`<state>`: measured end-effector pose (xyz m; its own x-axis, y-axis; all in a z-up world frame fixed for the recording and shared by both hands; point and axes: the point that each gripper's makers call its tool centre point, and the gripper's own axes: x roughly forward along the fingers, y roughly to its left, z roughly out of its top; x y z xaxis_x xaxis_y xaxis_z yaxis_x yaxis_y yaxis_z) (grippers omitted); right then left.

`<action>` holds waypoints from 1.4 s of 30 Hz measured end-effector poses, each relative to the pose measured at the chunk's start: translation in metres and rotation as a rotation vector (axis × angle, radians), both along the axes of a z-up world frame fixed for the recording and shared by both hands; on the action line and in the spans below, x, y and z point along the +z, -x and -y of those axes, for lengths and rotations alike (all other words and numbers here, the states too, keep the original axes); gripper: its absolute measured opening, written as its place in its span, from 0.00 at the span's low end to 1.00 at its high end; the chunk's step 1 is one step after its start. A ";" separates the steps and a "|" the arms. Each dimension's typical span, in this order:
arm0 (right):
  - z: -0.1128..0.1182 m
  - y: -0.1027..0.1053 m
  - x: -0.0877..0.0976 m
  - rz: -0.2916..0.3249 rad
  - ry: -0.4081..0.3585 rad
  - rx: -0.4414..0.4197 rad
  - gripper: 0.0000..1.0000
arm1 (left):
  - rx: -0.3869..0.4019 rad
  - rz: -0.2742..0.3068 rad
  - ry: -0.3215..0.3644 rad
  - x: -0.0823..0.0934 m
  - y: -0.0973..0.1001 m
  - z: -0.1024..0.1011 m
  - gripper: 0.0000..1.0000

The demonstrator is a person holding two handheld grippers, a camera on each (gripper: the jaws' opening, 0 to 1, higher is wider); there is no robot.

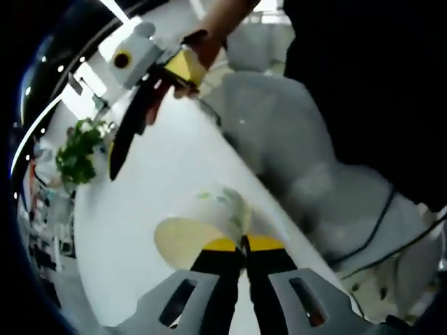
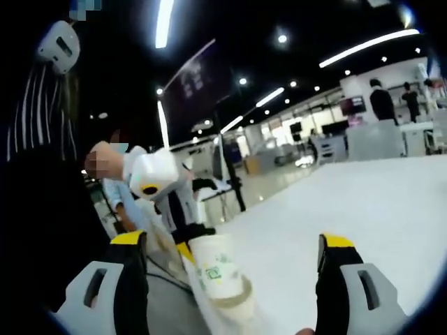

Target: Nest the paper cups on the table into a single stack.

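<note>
Fingers of the left gripper [image 1: 244,255] are pressed together on the wall of a paper cup [image 1: 206,227], pinching its rim edge at 6 o'clock in the left gripper view, with the cup lying tilted so its open mouth faces down toward 7 o'clock and its base points up toward 1 o'clock. Across the white table [image 1: 160,167], the right gripper [image 1: 129,129] reaches in from 11 o'clock in that view, well apart from the cup, its dark fingers pointing toward 7 o'clock. In the right gripper view, that gripper's [image 2: 234,258] yellow-tipped fingers stand wide apart at 7 and 5 o'clock with nothing between them, and the cup [image 2: 216,272], printed in green, hangs just ahead at 6 o'clock, held by the left gripper [image 2: 183,241] coming in from 10 o'clock. A green plant [image 1: 80,153] sits at 9 o'clock on the far table edge in the left gripper view. Judging by these views, the cup's long axis runs roughly along the left fingers, and the left hand alone has it; no second cup can be made out to nest with.
</note>
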<state>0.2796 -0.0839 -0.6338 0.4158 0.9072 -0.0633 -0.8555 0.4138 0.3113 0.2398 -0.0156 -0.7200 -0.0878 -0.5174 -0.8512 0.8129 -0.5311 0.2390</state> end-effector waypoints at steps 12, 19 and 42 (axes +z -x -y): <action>0.007 0.001 -0.004 -0.006 -0.002 -0.017 1.00 | -0.148 0.119 -0.119 -0.017 -0.002 0.002 0.01; 0.008 0.001 -0.006 -0.013 -0.013 -0.022 1.00 | -0.205 0.162 -0.162 -0.025 -0.002 0.003 0.01; 0.015 0.010 -0.018 -0.050 -0.027 -0.039 1.00 | -0.139 0.039 -0.211 -0.045 0.004 0.005 0.17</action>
